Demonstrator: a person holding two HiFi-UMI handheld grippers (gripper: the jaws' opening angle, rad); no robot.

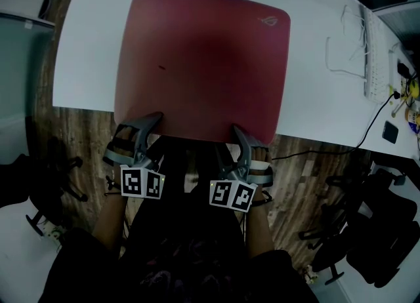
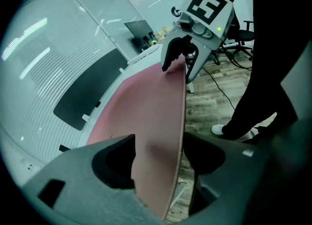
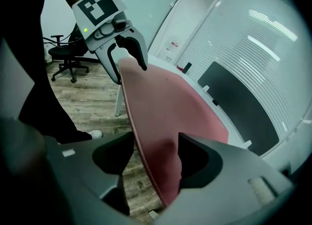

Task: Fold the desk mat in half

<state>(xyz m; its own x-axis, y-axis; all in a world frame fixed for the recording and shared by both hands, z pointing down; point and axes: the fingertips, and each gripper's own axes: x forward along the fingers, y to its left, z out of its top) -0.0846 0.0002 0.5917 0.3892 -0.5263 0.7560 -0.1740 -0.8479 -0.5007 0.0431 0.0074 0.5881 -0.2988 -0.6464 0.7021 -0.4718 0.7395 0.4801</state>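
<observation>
Head view: desk mat (image 1: 203, 59), dark red with rounded corners, lying unfolded and flat on the white table (image 1: 315, 46). Its near edge overhangs the table's front.

- Emblem (image 1: 268, 19) at the far right corner, too small to read.
- Dark speck (image 1: 161, 67) left of centre.
- Left gripper (image 1: 147, 124) at the near left corner, right gripper (image 1: 239, 136) at the near right. Each lower jaw is hidden under the mat.

Left gripper view: jaws spread, with the mat's thin edge between them and a gap on either side.

Right gripper view: jaws spread with the edge between them. The mat sits close against one jaw, and contact cannot be made out.
</observation>
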